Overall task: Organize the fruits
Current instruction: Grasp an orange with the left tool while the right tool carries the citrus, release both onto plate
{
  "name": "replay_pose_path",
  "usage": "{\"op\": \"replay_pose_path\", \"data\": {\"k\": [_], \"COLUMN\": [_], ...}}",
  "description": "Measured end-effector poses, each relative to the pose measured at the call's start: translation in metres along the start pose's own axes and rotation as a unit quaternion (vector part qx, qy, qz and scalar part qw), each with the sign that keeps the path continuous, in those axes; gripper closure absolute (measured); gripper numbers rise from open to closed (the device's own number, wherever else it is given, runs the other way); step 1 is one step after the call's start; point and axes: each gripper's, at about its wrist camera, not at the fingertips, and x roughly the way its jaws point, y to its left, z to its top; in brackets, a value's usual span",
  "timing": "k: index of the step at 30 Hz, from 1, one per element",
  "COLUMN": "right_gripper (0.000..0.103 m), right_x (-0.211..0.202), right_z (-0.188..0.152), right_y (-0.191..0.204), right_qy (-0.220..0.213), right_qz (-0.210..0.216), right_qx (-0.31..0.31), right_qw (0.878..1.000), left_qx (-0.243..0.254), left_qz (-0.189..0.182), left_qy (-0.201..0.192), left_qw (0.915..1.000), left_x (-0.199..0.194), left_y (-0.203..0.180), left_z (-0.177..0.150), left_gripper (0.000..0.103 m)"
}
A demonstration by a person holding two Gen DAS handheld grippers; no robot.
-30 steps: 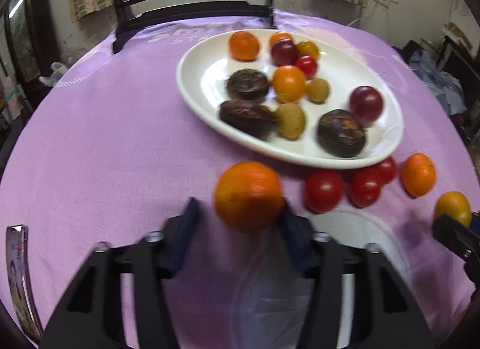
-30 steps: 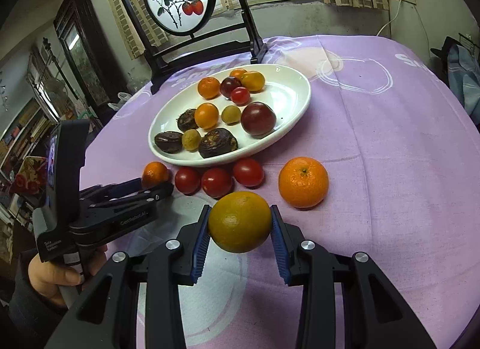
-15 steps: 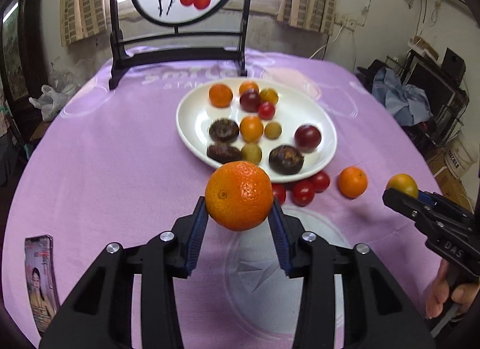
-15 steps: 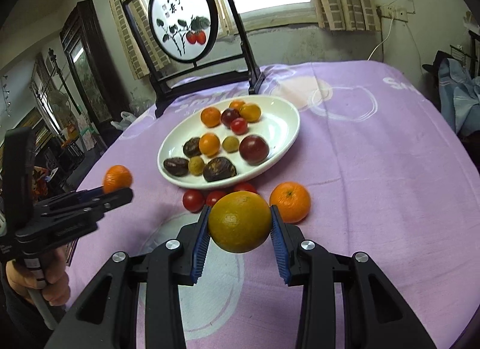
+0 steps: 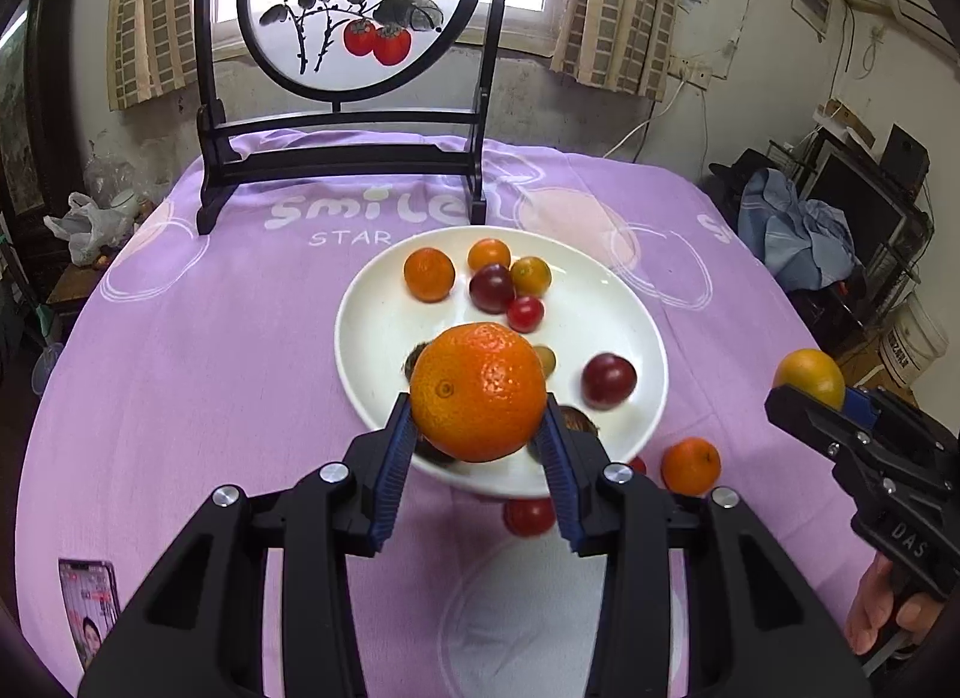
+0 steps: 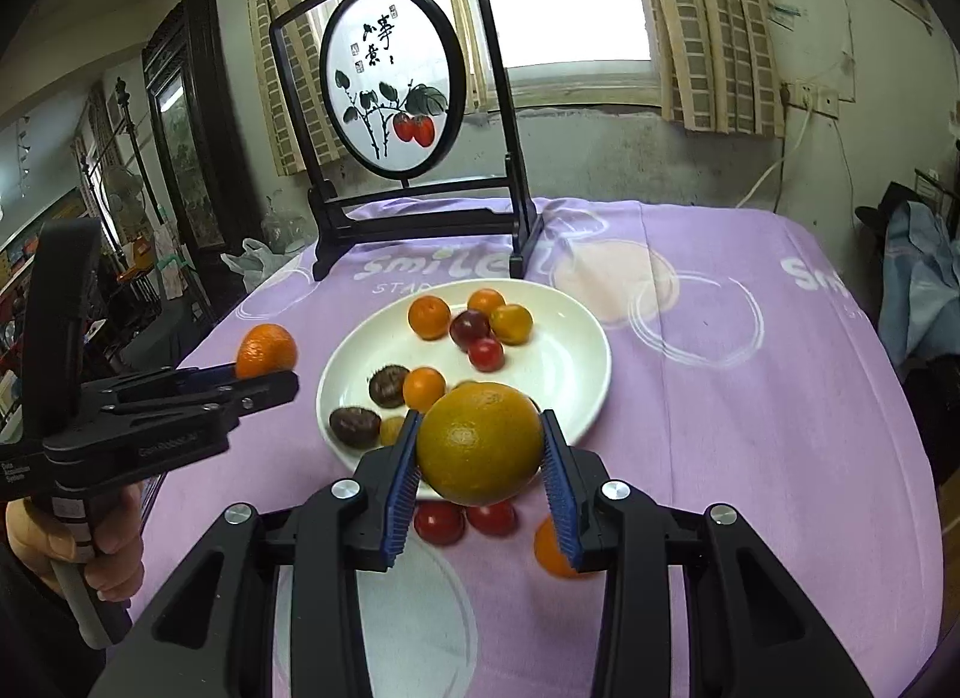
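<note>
left gripper [image 5: 478, 428] grasps an orange [image 5: 478, 391], right gripper [image 6: 478, 458] a yellowish orange [image 6: 478, 443]; lower each onto bare plate [image 5: 384, 332] at frame centre.

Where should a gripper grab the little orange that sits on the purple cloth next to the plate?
Grab the loose orange across its round middle, coming straight down from above. It is a plain ball, so any two opposite sides work. From above you miss the white plate rim and the red tomato beside it.
</note>
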Motion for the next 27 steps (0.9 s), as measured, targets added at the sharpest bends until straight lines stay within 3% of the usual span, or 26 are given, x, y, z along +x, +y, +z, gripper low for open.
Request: {"op": "replay_pose_path", "data": {"k": [18,21,23,27], "right_gripper": [0.062,0.052,0.045,0.045], "right_x": [0.114,0.114,0.106,0.087], "right_z": [0.017,0.018,0.016,0.010], "right_y": [0.011,0.005,0.000,-0.005], "right_qy": [0.064,0.050,0.037,0.032], "right_qz": [0.012,0.012,0.012,0.005], "right_qx": [0.013,0.031,0.041,0.033], "right_qw": [0.998,0.998,0.998,0.999], "left_qx": [-0.032,-0.040,-0.039,-0.002], "left_qz": [0.024,0.035,0.043,0.062], "left_qy": [0.070,0.064,0.046,0.016], "left_qw": [0.9967,0.9965,0.9973,0.9979], "left_x": [0.108,0.108,0.097,0.071], "left_y": [0.013,0.016,0.016,0.005], "left_z": [0.022,0.026,0.027,0.022], "left_gripper": [0.062,0.050,0.034,0.031]}}
